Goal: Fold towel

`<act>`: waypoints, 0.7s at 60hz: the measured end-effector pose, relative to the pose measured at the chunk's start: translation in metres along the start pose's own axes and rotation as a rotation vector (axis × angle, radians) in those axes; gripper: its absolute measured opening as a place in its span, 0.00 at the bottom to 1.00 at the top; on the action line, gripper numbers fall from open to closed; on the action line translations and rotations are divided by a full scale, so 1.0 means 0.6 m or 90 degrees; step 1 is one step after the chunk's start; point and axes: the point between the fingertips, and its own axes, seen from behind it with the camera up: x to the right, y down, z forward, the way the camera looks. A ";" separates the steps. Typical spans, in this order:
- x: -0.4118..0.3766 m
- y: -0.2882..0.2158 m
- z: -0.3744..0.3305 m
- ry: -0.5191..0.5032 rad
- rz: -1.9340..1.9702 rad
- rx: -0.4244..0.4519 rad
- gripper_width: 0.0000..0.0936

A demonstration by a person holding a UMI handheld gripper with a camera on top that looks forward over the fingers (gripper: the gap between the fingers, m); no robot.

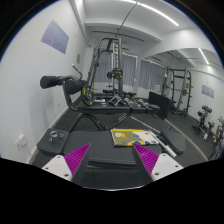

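My gripper (111, 160) is spread wide: the two fingers, each with a magenta pad (76, 158), stand well apart and hold nothing. Between and just ahead of them lies a dark table surface (100, 150). On it, just beyond my right finger, rests a yellow towel (131, 137), lying flat, apart from both pads. Beyond the table stands gym equipment: a weight rack (108, 65) and a bench (62, 82). I cannot make out any container on the table.
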 end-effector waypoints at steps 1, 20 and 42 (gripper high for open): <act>0.003 0.002 0.003 0.001 0.000 -0.002 0.91; 0.039 0.043 0.105 0.007 -0.007 -0.032 0.91; 0.054 0.104 0.352 -0.005 -0.010 -0.088 0.91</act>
